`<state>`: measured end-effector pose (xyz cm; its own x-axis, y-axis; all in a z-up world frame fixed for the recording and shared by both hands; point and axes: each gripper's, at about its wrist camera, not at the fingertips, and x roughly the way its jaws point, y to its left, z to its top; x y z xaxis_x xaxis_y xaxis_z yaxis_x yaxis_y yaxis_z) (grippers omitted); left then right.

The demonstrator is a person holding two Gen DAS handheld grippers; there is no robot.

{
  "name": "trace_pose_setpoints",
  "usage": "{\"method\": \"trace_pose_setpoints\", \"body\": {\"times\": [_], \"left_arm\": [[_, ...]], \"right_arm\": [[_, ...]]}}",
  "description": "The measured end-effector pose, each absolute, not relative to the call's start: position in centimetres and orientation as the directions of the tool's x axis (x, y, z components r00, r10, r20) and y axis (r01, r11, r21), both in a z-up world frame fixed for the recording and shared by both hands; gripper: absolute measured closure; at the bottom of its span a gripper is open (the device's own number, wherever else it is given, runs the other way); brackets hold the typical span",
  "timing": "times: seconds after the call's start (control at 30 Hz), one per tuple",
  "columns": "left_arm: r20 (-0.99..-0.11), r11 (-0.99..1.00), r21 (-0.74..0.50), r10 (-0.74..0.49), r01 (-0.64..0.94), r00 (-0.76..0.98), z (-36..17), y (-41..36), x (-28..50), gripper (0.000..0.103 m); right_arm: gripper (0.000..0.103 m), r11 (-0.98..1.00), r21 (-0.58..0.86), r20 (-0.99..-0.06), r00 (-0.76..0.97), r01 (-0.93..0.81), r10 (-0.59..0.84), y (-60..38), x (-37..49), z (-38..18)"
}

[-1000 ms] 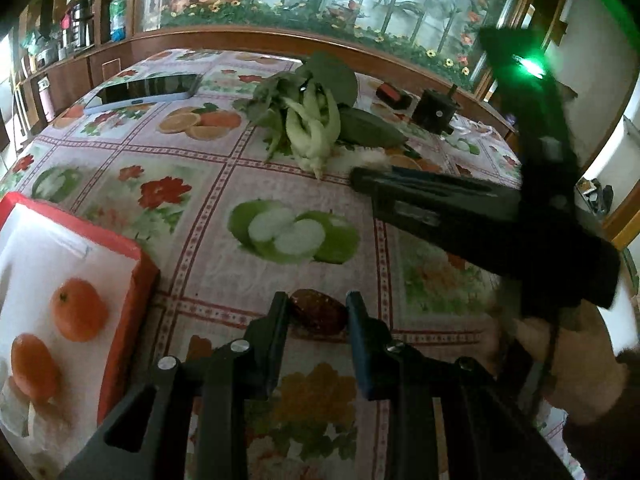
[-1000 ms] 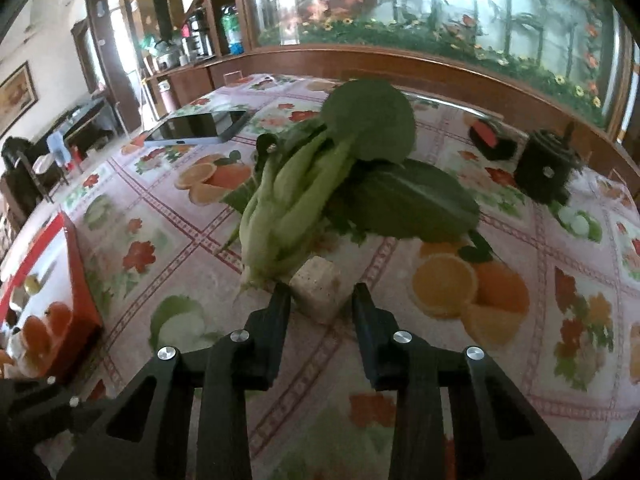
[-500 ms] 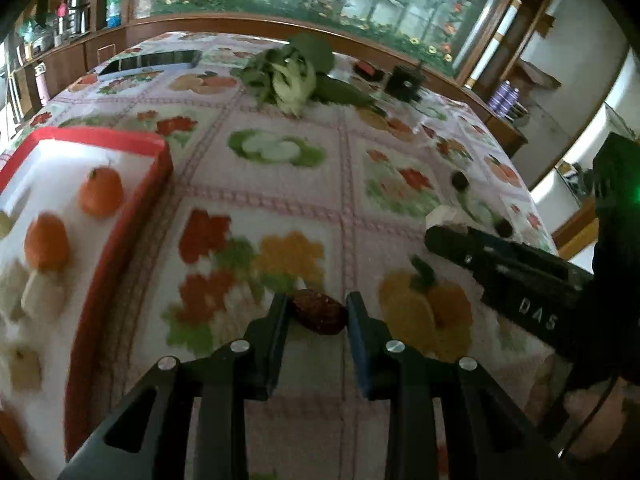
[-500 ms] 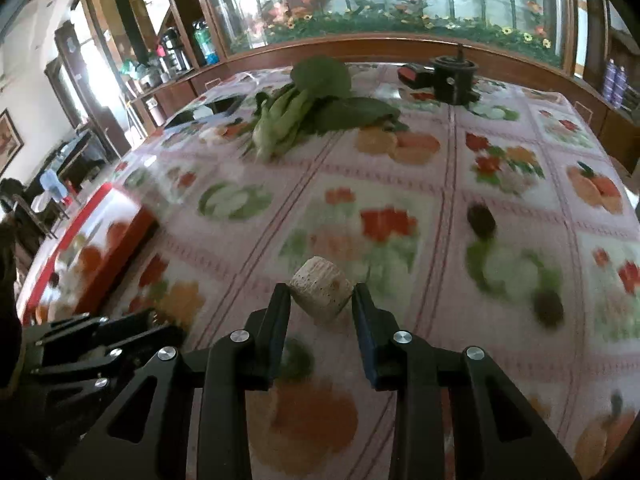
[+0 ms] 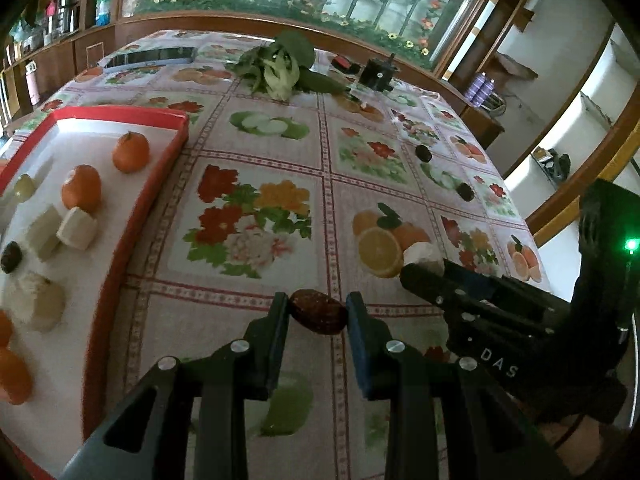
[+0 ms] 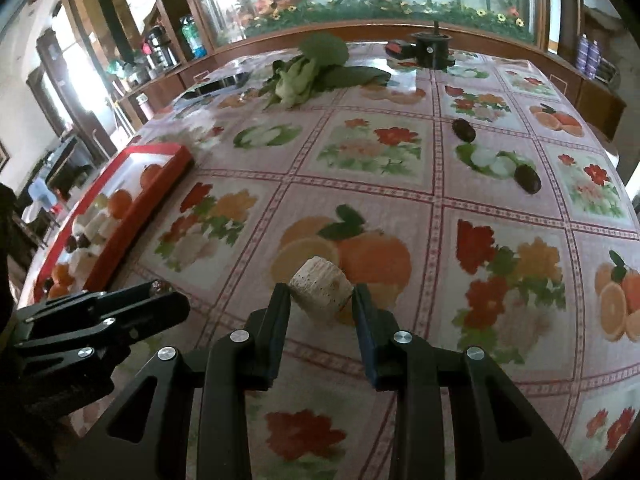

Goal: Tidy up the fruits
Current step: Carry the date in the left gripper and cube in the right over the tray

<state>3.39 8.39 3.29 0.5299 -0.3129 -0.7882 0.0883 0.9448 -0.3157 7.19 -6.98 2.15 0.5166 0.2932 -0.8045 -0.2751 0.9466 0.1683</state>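
My left gripper [image 5: 318, 312] is shut on a dark brown date [image 5: 319, 317], held above the tablecloth near the table's front. My right gripper [image 6: 322, 298] is shut on a pale fruit chunk [image 6: 321, 292]; it also shows at the right of the left wrist view [image 5: 422, 256]. A red tray [image 5: 164, 168] at the left holds oranges [image 5: 130, 151], pale fruit chunks [image 5: 77, 228], a green grape [image 5: 24, 186] and a dark date [image 5: 10, 256]. Two more dates [image 6: 463, 129] [image 6: 527, 178] lie on the table at the right.
A bunch of leafy greens [image 5: 280, 68] lies at the far middle of the table. A black device [image 5: 378, 74] and a small red-black box [image 5: 344, 64] stand behind it. A tablet [image 5: 150, 58] lies at the far left. The table's right edge is near.
Both grippers have pulled back from the greens toward the near side of the table, each keeping its fruit. The tray now shows more fully at the left.
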Motion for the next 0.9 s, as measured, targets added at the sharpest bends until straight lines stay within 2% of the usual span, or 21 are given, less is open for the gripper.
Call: {"method": "trace_pose_setpoints", "body": {"times": [0.47, 0.9], "left_arm": [[-0.772, 0.937, -0.345, -0.316, 0.054, 0.551, 4.8, 12.4, 2.7, 0.071], [-0.767, 0.942, -0.334, -0.246, -0.041, 0.592, 5.7, 17.6, 1.4, 0.071]], "right_arm": [[0.071, 0.934, 0.189, -0.78, 0.531, -0.302, 0.33, -2.4, 7.6, 4.4], [0.071, 0.896, 0.218, -0.765, 0.502, -0.387, 0.403, 3.0, 7.2, 5.4]]}}
